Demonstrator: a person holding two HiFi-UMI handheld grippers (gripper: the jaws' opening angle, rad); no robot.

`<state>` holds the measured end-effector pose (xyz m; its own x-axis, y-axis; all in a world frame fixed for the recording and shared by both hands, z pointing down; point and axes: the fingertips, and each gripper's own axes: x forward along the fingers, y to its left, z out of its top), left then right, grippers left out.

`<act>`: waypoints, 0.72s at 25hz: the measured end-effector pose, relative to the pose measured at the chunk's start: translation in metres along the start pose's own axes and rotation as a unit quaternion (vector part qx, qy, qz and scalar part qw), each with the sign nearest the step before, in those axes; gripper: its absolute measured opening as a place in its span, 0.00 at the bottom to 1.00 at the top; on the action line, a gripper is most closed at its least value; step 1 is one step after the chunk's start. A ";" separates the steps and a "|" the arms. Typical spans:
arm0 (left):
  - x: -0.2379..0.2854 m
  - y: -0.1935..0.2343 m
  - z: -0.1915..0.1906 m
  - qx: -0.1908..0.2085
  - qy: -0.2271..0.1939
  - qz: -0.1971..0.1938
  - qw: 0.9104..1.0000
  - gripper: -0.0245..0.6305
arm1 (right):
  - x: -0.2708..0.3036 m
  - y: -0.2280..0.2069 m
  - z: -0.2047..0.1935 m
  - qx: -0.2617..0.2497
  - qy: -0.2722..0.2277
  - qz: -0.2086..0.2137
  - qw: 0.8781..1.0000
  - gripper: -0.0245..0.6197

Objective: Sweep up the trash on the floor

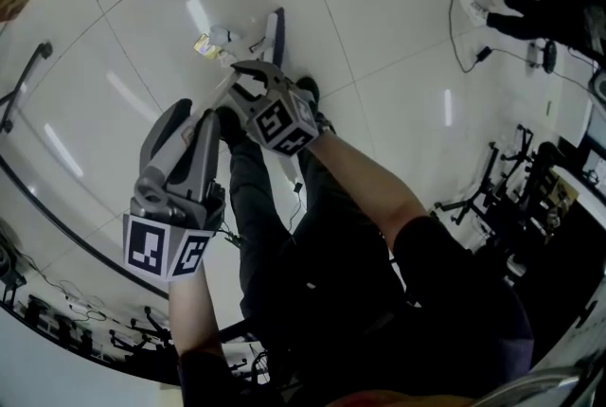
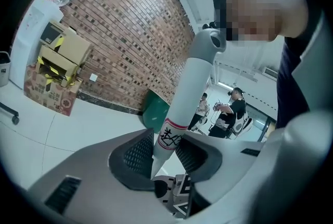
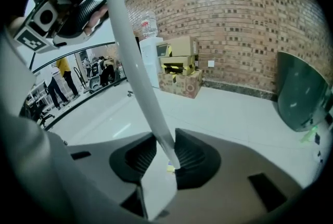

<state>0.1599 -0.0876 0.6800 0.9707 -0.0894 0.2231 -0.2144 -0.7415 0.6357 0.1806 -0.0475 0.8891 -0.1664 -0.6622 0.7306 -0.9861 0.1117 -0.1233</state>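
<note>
Found the left tool (image 2: 160, 151) pinched on a white handle (image 2: 190, 87), set neither wide nor fully together, with both ribbed pads (image 2: 136, 152) pressed against the shaft right at a red-edged label. Traced that handle up past the pads to a grey cap (image 2: 210, 40) at its top end.

Found the right tool (image 3: 162, 158) likewise closed partway on the same handle lower down, the shaft squeezed between dark ribbed pads (image 3: 195, 158) with no gap visible on either side. Followed the shaft in the right gripper view up and leftward to the left tool, clasped near the top. Glimpsed below the right pads a pale strip of floor (image 3: 234, 113) and a small yellow scrap (image 3: 170, 168).

In the head view, saw both tools held out in front of a person's dark trouser legs (image 1: 275, 235), the right one farther out than the left, both pointed toward the trash (image 1: 210, 44). Made out there a yellowish wrapper and a crumpled white bit, lying on glossy white tiles just beyond the right tool's tips. Noted a narrow grey bar (image 1: 276, 34) on the floor just beside that trash, to its right. Could not tell whether bar and handle joined.

Noted a brick wall (image 3: 244, 20) in both gripper views, with stacked cardboard boxes (image 3: 179, 69) against its foot.
</note>
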 end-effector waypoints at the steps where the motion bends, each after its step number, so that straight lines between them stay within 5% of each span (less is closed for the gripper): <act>1: -0.003 0.001 0.001 0.004 0.005 -0.002 1.000 0.22 | 0.002 0.002 0.002 0.003 -0.005 -0.006 1.000 0.23; 8: -0.017 0.009 0.013 0.018 0.016 -0.002 1.000 0.22 | 0.012 0.017 0.022 0.043 -0.032 -0.015 0.998 0.24; 18: -0.028 0.006 0.027 0.047 0.032 0.014 0.998 0.22 | 0.016 0.028 0.042 0.004 -0.052 0.013 0.999 0.24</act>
<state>0.1340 -0.1074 0.6579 0.9547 -0.0703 0.2893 -0.2275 -0.7989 0.5568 0.1503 -0.0856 0.8690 -0.1911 -0.7327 0.6532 -0.9812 0.1246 -0.1473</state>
